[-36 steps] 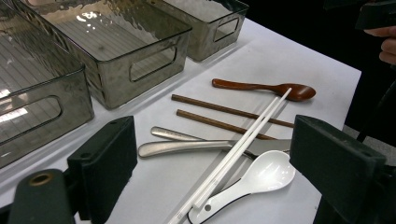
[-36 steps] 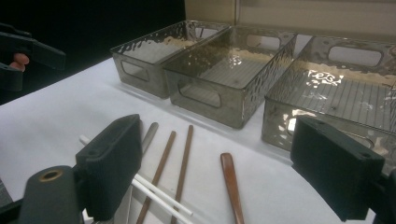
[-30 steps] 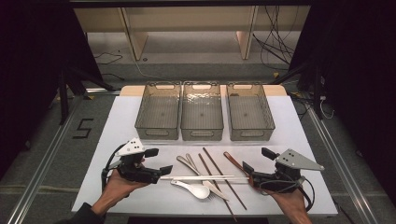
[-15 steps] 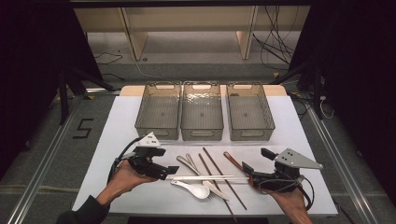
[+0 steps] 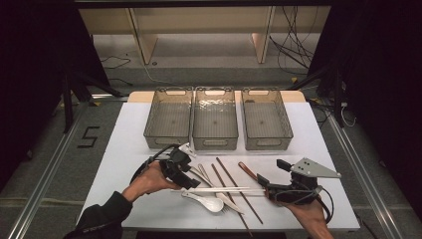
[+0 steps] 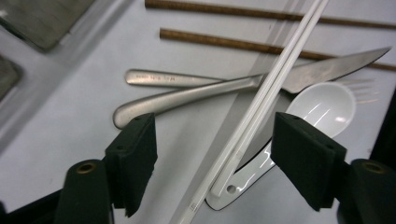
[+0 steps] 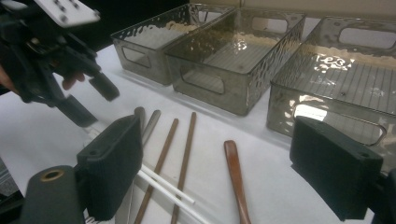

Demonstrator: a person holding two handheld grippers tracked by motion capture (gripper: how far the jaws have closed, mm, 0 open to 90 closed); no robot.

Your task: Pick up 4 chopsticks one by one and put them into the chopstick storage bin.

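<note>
Left gripper [image 6: 215, 154] fingers, just closing, straddle white chopsticks [image 6: 261, 107] untouched; long axis parallels desk [image 5: 124, 149] front edge. Right gripper [image 7: 233, 172] agape, empty.

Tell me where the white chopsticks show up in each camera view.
High view: white chopsticks lie level, low centre, between both hands.
Left gripper view: a steep diagonal between the black fingers.
Right gripper view: tips at bottom centre.
Shared landmark: brown chopsticks crossing them.
</note>
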